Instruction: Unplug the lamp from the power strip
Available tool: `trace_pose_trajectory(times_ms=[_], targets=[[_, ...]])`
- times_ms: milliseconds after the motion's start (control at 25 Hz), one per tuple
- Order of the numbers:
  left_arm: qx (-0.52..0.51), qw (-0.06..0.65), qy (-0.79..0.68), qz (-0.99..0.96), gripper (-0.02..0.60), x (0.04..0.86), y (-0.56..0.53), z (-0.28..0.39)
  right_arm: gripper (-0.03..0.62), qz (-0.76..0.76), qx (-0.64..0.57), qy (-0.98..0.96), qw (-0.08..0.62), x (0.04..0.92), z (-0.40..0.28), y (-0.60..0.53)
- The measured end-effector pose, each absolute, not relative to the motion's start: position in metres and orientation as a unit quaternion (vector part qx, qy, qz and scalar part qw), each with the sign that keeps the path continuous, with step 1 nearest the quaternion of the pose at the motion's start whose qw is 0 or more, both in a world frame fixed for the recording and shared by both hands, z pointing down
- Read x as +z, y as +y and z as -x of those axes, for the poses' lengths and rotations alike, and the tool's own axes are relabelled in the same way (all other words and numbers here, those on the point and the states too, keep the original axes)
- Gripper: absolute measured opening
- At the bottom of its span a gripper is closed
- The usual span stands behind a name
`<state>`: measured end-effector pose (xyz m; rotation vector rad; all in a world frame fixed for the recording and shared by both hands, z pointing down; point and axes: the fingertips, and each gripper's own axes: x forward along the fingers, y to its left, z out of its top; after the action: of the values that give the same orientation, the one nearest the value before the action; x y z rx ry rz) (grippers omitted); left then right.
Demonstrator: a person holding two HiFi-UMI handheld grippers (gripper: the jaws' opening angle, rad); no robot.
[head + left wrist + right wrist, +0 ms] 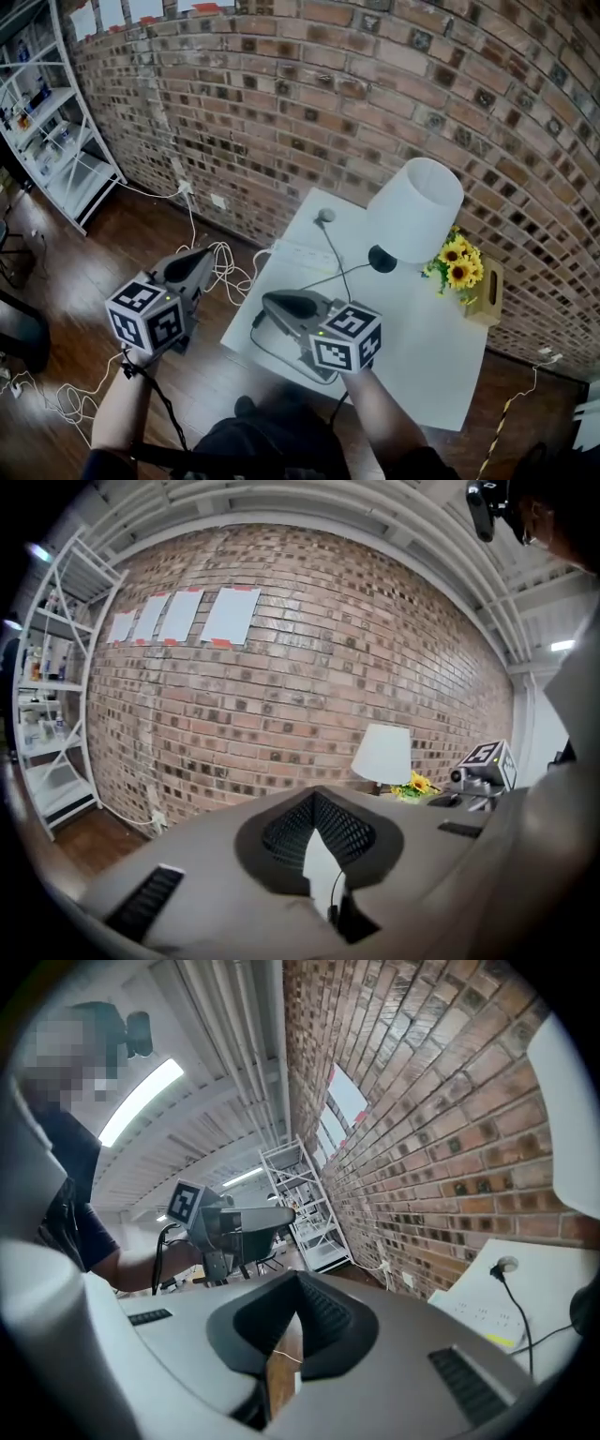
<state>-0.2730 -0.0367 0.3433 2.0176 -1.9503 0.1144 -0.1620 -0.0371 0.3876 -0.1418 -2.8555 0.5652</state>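
Observation:
The lamp (415, 208) with a white shade and black base stands at the back of the white table (422, 347). Its dark cord (339, 261) runs to a plug (325, 217) at the end of the white power strip (298, 252) by the table's far left edge. My right gripper (269, 300) hangs shut and empty over the table's left part, short of the strip. Off the table's left side my left gripper (204, 255) is shut and empty above the floor. The right gripper view shows the plug (497, 1275) and strip (480, 1313) ahead at the right.
Sunflowers (457, 262) and a tan box (487, 292) stand right of the lamp. White cables (225, 267) loop on the wooden floor below a wall socket (185, 187). A white shelf rack (56, 141) stands at the left by the brick wall.

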Motion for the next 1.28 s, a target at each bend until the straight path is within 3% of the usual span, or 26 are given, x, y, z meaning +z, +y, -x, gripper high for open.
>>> trace_pose_trajectory(times_ms=[160,760,1080,1280], targets=[[0.005,0.19,-0.671,-0.716,0.01,0.344,0.001,0.288,0.005,0.057,0.177,-0.976,0.118,0.381,0.186,-0.003],[-0.057,0.13,-0.638,-0.757,0.011,0.32,0.087,0.295,0.003,0.02,0.104,-0.987,0.118,0.359,0.197,0.089],[-0.017,0.076,-0.586,-0.807,0.011,0.306,0.087,0.247,0.003,-0.013,0.092,-0.99,0.107,0.344,0.17,0.105],[-0.011,0.084,-0.553,-0.829,0.011,0.317,0.079,0.21,0.003,-0.047,0.094,-0.988,0.113,0.346,0.139,0.102]])
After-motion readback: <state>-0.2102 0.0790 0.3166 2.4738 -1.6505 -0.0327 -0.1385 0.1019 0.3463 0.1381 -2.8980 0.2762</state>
